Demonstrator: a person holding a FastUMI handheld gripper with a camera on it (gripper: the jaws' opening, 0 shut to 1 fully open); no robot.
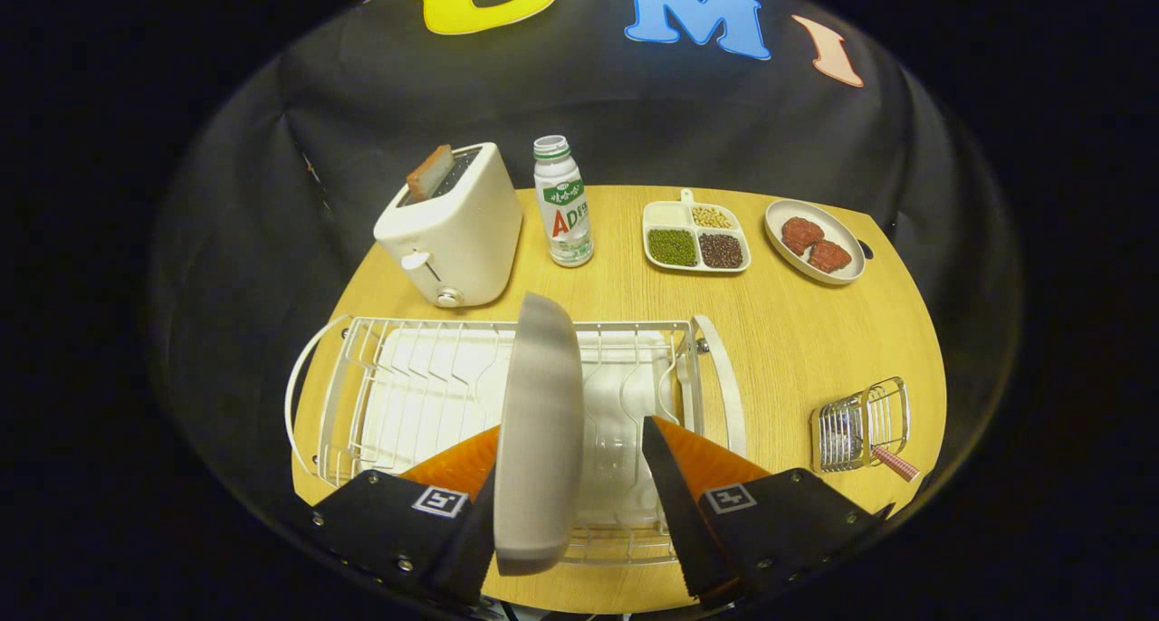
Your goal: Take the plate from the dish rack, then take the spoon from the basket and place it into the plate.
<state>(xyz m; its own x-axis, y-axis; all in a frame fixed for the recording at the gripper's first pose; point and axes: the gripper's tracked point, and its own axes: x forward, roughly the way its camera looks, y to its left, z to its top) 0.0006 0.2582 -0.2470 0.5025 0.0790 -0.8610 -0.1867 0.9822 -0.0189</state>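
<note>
While the gripper [579, 503] hung over the near edge of the white wire dish rack [362, 395], its jaws stood apart. The plate [539, 431] stood on edge between them, close against the left finger [453, 512] and clear of the right finger [675, 503], so the jaws were open and not gripping it. The plate was grey, seen nearly edge-on, its long axis running from the fingers away toward the far side of the rack, its top edge tilted slightly right. Whether it sat in the rack's slots could not be told.

On the wooden bench [797, 349], a small wire basket [860, 435] stood well to the right of the rack, a red-checked spoon handle [896, 463] poking out toward the near edge.

Beyond the rack stood a white toaster [453, 227] with toast [429, 171], and a bottle [563, 203] whose label read partly "AD". Right of it lay a four-part tray [695, 235] and a dish of meat [813, 241].
</note>
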